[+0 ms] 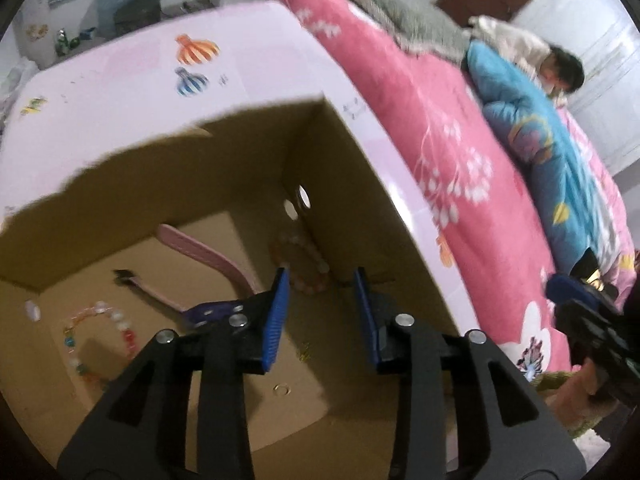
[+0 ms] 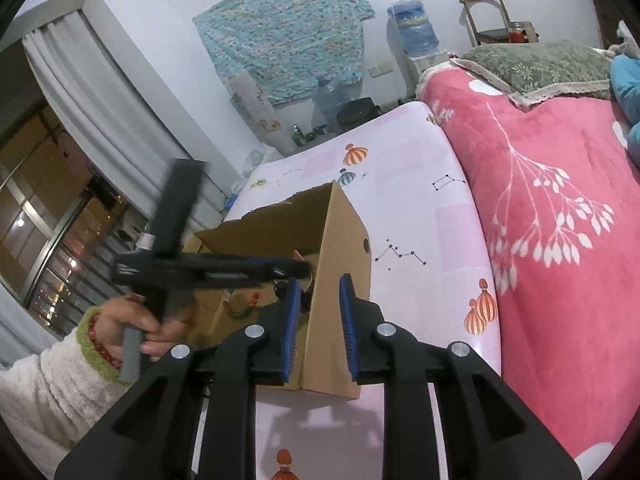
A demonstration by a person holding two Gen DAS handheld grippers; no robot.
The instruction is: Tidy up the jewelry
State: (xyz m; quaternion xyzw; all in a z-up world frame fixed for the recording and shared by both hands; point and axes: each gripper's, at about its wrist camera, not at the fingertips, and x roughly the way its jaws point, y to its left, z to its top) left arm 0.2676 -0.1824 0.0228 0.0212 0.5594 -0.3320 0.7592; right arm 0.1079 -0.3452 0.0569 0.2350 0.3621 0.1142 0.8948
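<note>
An open cardboard box (image 1: pixel 344 184) stands on a pink table (image 1: pixel 120 80). Inside lie a clear and coloured bead bracelet (image 1: pixel 100 340), a peach bead bracelet (image 1: pixel 304 264), a pink watch strap (image 1: pixel 200 256), a small gold ring (image 1: pixel 282 390) and a purple piece (image 1: pixel 208 312). My left gripper (image 1: pixel 322 312) is open and empty, hovering inside the box above the floor. In the right wrist view the box (image 2: pixel 340 240) sits ahead; my right gripper (image 2: pixel 320 328) is open and empty, straddling the box's near corner edge. The left gripper's body (image 2: pixel 192 264) reaches into the box from the left.
A bed with a pink floral blanket (image 2: pixel 560 220) runs along the table's right side; a person (image 1: pixel 556 72) lies on it under a blue quilt. A window with curtains (image 2: pixel 60 200) is on the left. Water bottles (image 2: pixel 332 100) and a chair stand by the far wall.
</note>
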